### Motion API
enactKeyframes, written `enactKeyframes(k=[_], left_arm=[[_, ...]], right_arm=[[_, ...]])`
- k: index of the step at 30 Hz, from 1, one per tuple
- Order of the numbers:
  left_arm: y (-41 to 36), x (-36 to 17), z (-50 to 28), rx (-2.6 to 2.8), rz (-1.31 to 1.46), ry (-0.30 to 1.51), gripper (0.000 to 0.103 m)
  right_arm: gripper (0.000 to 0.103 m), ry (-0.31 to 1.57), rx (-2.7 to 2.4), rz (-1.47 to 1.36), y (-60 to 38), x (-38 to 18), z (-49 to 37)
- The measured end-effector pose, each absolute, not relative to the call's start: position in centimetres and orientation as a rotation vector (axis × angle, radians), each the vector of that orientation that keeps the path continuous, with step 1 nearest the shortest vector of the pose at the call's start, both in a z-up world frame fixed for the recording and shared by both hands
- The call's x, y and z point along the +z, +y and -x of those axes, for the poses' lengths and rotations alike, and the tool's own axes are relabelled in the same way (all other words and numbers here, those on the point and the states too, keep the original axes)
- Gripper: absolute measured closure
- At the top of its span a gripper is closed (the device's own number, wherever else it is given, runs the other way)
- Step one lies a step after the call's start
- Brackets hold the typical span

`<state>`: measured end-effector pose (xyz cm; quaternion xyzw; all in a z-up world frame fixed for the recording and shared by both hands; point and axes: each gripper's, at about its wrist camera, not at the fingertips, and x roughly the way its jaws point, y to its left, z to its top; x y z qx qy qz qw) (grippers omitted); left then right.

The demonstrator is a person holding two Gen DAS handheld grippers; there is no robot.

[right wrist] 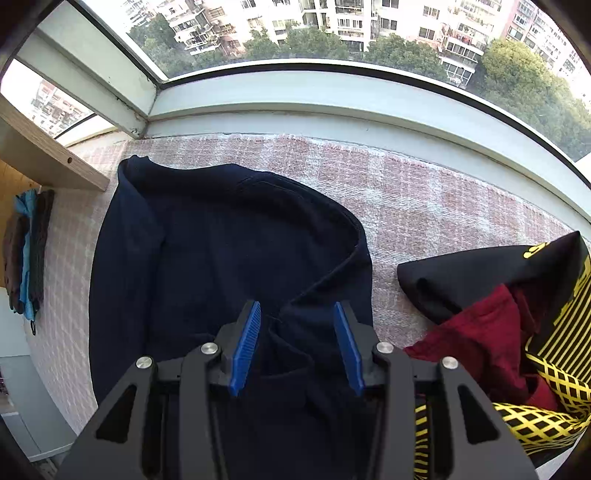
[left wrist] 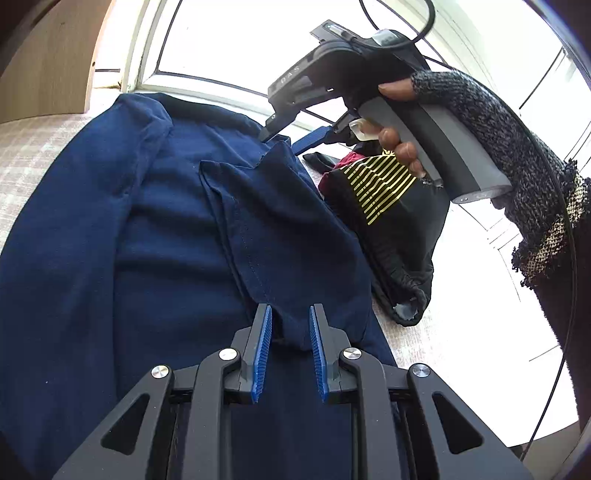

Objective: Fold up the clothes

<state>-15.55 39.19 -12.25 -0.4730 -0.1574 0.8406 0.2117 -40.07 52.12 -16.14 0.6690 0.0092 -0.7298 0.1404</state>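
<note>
Navy cloth fills both views: one blue shirt (right wrist: pixel 229 236) lies spread on the pink checked mat (right wrist: pixel 424 199) along the window edge. My left gripper (left wrist: pixel 290 325) stands part open around a fold of it. My right gripper (right wrist: pixel 297 328) gapes wide over the shirt. Two other garments are heaped beside it: one black with yellow stripes (right wrist: pixel 476 273), one dark red (right wrist: pixel 476 332). I can read no lettering.

Mat: you see a pink checked mat (right wrist: pixel 424 192) running along the sill.
Window: its white frame (right wrist: pixel 295 92) borders the mat; your view through it shows apartment blocks (right wrist: pixel 351 18) and trees (right wrist: pixel 517 74).
Shelf: a wooden shelf (right wrist: pixel 48 155) juts out at left.
</note>
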Motion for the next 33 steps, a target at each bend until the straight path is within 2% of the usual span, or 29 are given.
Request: enactKeyframes(k=[2, 7, 8, 9, 12, 14, 16, 17, 18, 19, 23, 26, 29, 31, 33], left_arm=[[39.3, -12.7, 16.2, 2.329, 1.332, -0.443, 0.084], [39.0, -13.5, 17.2, 2.329, 1.365, -0.441, 0.084], [39.0, -13.6, 17.4, 2.33, 1.371, -0.438, 0.084], [39.0, -13.7, 17.5, 2.332, 1.376, -0.434, 0.084], [39.3, -14.0, 18.0, 2.332, 1.4, -0.409, 0.084], [39.5, -14.1, 18.1, 2.338, 1.4, -0.388, 0.084], [39.8, -14.1, 18.0, 2.348, 1.392, -0.363, 0.084], [39.9, -14.1, 18.0, 2.353, 1.387, -0.35, 0.084], [40.0, -14.1, 18.0, 2.357, 1.384, -0.34, 0.082], [40.1, -14.1, 18.0, 2.357, 1.384, -0.337, 0.082], [39.9, -14.1, 18.1, 2.347, 1.39, -0.359, 0.081], [39.1, -14.0, 18.1, 2.348, 1.387, -0.402, 0.081], [38.6, -14.0, 18.1, 2.344, 1.393, -0.423, 0.081], [38.1, -13.8, 17.9, 2.344, 1.387, -0.429, 0.081], [37.8, -13.1, 17.5, 2.352, 1.376, -0.415, 0.081]], right_arm=[[0.062, 0.057, -2.069, -2.012, 51.4, -17.3, 40.6], [0.063, 0.343, -2.045, -2.041, 49.8, -18.2, 40.1], [0.072, 0.384, -2.039, -2.029, 49.8, -18.1, 39.9], [0.088, 0.425, -2.033, -2.016, 49.8, -18.0, 39.8], [0.091, 0.503, -2.087, -2.016, 51.6, -17.3, 40.3], [0.091, 0.463, -2.133, -2.026, 53.5, -16.7, 41.2], [0.088, 0.416, -2.211, -2.012, 55.7, -16.3, 42.4], [0.079, 0.451, -2.263, -1.997, 56.5, -16.3, 42.9], [0.059, 0.481, -2.285, -1.998, 57.2, -16.7, 43.0], [0.056, 0.507, -2.299, -2.002, 57.9, -17.2, 43.0], [0.056, 0.435, -2.348, -1.902, 59.1, -15.2, 42.0], [0.056, 0.485, -2.442, -1.72, 58.4, -11.4, 39.4], [0.056, 0.398, -2.425, -1.624, 58.2, -9.1, 36.4], [0.056, 0.19, -2.244, -1.661, 58.1, -10.1, 35.2], [0.057, 0.149, -2.133, -1.756, 57.4, -13.1, 33.4]])
